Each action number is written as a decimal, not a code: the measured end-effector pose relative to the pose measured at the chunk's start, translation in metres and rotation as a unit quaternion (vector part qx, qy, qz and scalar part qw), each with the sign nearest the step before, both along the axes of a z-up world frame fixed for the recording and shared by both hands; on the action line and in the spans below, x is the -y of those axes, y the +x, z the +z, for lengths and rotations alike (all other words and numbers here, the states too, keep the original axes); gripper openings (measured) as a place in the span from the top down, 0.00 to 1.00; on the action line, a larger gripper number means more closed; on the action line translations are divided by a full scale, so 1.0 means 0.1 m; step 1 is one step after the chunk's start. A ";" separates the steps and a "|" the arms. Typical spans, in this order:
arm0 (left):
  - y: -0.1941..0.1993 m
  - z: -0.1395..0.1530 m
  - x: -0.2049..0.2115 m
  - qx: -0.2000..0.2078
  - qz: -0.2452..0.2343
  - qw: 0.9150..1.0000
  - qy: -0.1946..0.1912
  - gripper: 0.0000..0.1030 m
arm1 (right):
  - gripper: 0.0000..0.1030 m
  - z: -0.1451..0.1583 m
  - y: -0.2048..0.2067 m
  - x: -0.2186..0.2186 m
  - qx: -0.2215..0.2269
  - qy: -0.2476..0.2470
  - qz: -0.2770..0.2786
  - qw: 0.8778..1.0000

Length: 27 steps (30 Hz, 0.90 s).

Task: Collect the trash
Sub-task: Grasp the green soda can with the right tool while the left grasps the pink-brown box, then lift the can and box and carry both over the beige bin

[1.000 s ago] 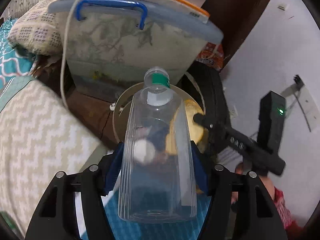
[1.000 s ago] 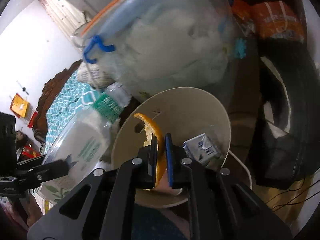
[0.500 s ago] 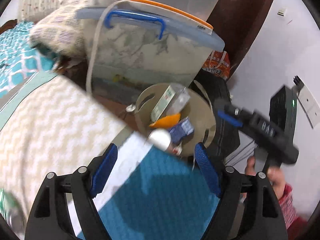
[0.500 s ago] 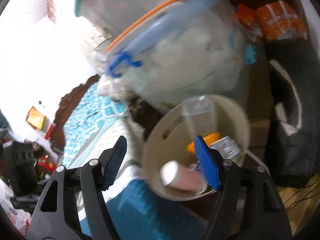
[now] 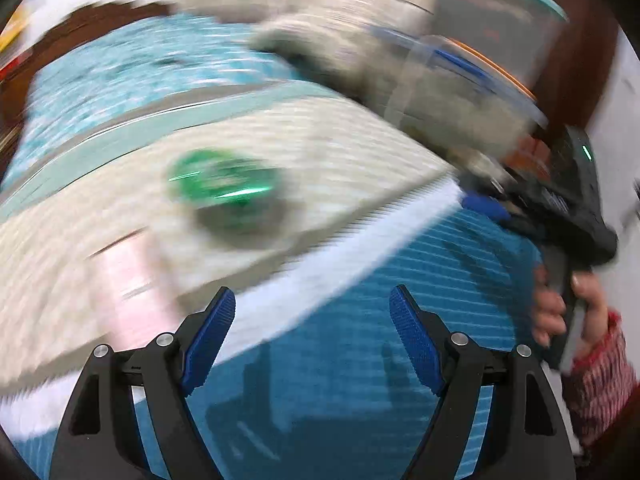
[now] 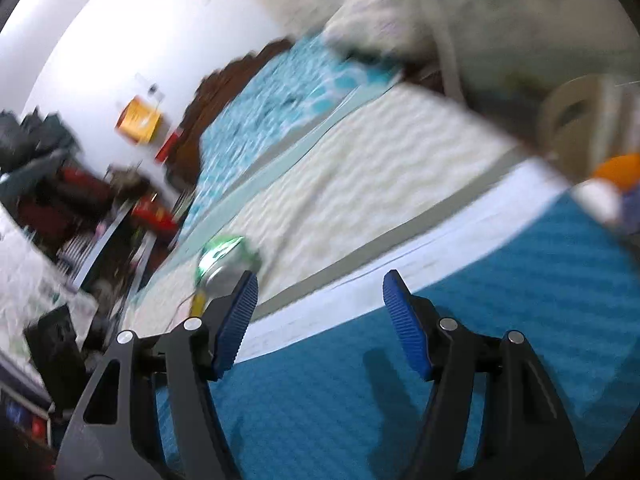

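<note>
Both views are motion-blurred. My left gripper (image 5: 312,332) is open and empty above the blue bedcover (image 5: 360,360). A green can (image 5: 224,192) lies ahead of it on the cream zigzag blanket (image 5: 120,220), with a pink item (image 5: 132,292) beside it. My right gripper (image 6: 320,316) is open and empty over the same blue cover (image 6: 400,400); it also shows in the left wrist view (image 5: 560,200). The green can (image 6: 226,258) lies just beyond its left finger. The beige trash bin (image 6: 576,112), holding an orange peel (image 6: 618,170) and other trash, sits at the right edge.
A lidded plastic storage box (image 5: 460,92) and a pillow (image 5: 340,40) stand at the bed's far side. A teal patterned cover (image 6: 272,104) and wooden headboard (image 6: 216,92) lie beyond. Cluttered items (image 6: 60,184) fill the left side.
The left gripper dropped the clear bottle and the right gripper dropped the orange peel into the bin. Both grippers opened and swung left, away from the bin, towards the green can on the bed.
</note>
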State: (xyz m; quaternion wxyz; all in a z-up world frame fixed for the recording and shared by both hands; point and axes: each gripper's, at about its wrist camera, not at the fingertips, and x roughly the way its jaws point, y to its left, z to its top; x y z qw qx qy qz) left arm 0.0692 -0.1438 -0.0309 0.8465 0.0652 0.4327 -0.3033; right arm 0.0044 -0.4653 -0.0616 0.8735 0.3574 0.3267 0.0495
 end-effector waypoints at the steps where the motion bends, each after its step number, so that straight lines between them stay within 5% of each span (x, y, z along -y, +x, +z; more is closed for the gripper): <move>1: 0.08 0.00 -0.10 -0.004 0.023 1.000 -0.005 0.26 | 0.36 -0.02 0.11 -0.13 -0.004 0.010 0.017 1.000; 6: 0.39 -0.09 -0.48 -0.009 0.120 0.993 -0.004 0.17 | 0.36 -0.02 0.79 -0.40 -0.007 0.025 0.062 0.998; 12: 0.57 -0.32 -0.37 -0.010 0.152 0.988 0.035 0.11 | 0.46 -0.30 1.67 -0.55 -0.059 0.079 0.086 0.991; 18: 0.66 -0.52 -0.50 -0.040 0.167 0.984 0.045 0.11 | 0.52 -0.43 1.95 -0.81 -0.075 0.107 0.116 0.985; 21: 0.63 -0.57 -0.56 -0.037 0.165 0.985 0.042 0.16 | 0.59 -0.43 1.94 -1.01 -0.079 0.102 0.139 0.982; 25: 0.55 -0.54 -0.64 -0.036 0.144 0.989 0.028 0.40 | 0.60 -0.43 1.71 -1.18 -0.075 0.107 0.152 0.980; 27: 0.51 -0.53 -0.69 -0.037 0.141 0.989 0.028 0.40 | 0.60 -0.42 1.57 -1.25 -0.074 0.110 0.159 0.978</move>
